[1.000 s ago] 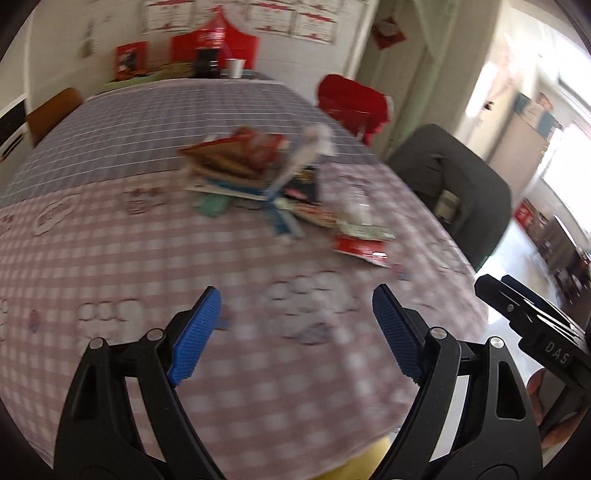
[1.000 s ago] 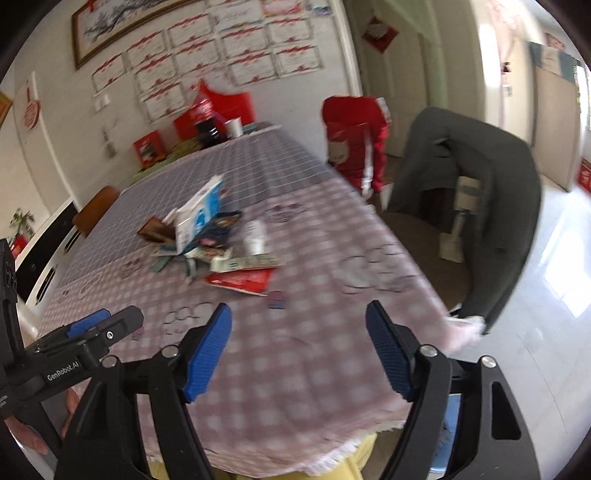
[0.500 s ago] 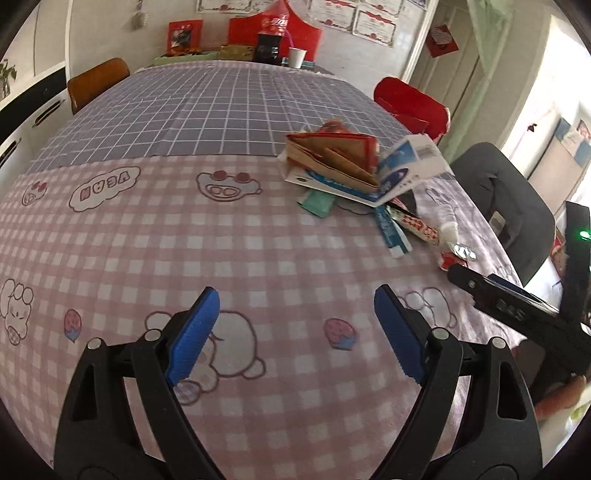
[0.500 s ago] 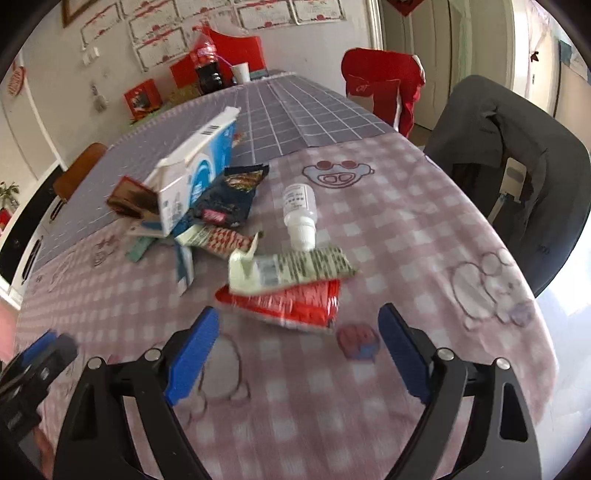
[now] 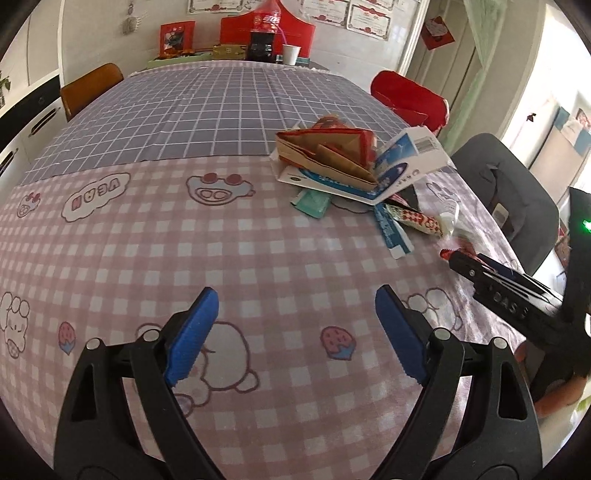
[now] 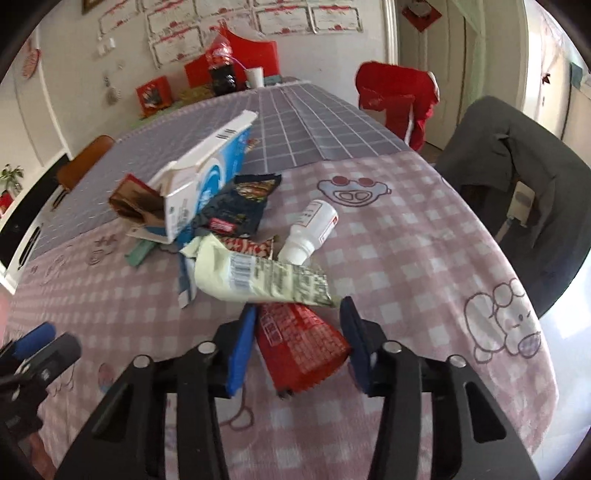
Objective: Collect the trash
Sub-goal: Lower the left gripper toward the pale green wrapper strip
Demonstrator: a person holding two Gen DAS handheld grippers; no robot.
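Note:
A pile of trash lies on the pink checked tablecloth point(image 6: 388, 258): a red wrapper point(image 6: 299, 339), a pale green wrapper point(image 6: 255, 277), a white bottle point(image 6: 310, 232), a dark snack bag point(image 6: 240, 203) and a blue-and-white carton point(image 6: 207, 173). My right gripper point(image 6: 299, 314) straddles the red wrapper and its jaws are closing. The wrapper lies flat between the pads, uncrumpled. In the left wrist view the pile point(image 5: 343, 170) sits ahead to the right. My left gripper point(image 5: 295, 295) hangs open over bare cloth, holding nothing. The right gripper point(image 5: 458, 260) shows at that view's right edge.
A grey chair point(image 6: 517, 177) and a red-covered chair point(image 6: 399, 99) stand along the table's right side; a brown chair point(image 5: 90, 86) stands at the left. A cola bottle point(image 5: 264, 33) and a paper cup point(image 5: 290, 53) sit at the far end. The table edge runs close on the right.
My right gripper came forward and down to the pile, and its jaws narrowed around the red wrapper. My left gripper drew nearer the table and stayed wide.

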